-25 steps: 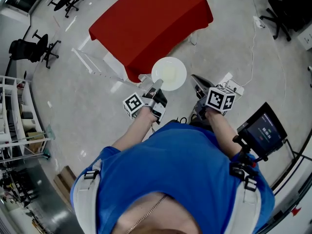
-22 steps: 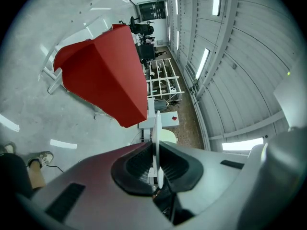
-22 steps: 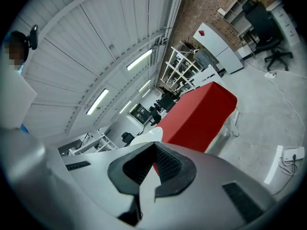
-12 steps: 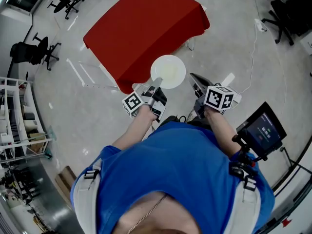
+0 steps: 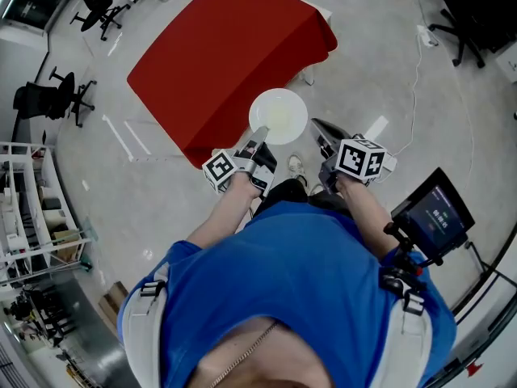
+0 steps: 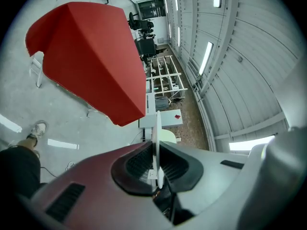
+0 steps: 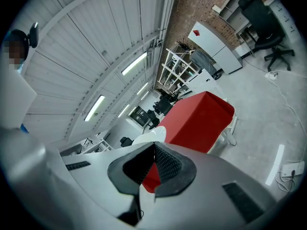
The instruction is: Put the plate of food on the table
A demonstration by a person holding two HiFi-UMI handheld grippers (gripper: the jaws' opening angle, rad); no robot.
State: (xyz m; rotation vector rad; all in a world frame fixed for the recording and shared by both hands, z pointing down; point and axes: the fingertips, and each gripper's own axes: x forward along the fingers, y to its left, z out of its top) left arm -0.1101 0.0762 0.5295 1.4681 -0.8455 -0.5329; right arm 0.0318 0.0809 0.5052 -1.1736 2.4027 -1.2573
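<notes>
A white plate (image 5: 279,115) with pale food in its middle hangs level over the floor, just off the near edge of the red-clothed table (image 5: 226,51). My left gripper (image 5: 258,141) is shut on the plate's near rim. In the left gripper view the plate (image 6: 157,133) shows edge-on between the pads of the left gripper (image 6: 157,147), with the red table (image 6: 91,56) ahead. My right gripper (image 5: 317,128) sits right of the plate, apart from it, jaws together and nothing in them. From the right gripper (image 7: 154,147) I see the table (image 7: 201,116) and the plate's rim (image 7: 149,136).
Office chairs (image 5: 52,95) stand at the far left and far right (image 5: 464,10). A shelf rack (image 5: 32,208) is at the left. A cable and power strip (image 5: 420,35) lie on the floor. A small screen (image 5: 432,217) juts out at my right side. My shoe (image 5: 296,165) shows below the plate.
The red table has slid up and to the left in the head view, so the plate now hangs beside its edge. The left gripper's hold on the plate is unchanged.
</notes>
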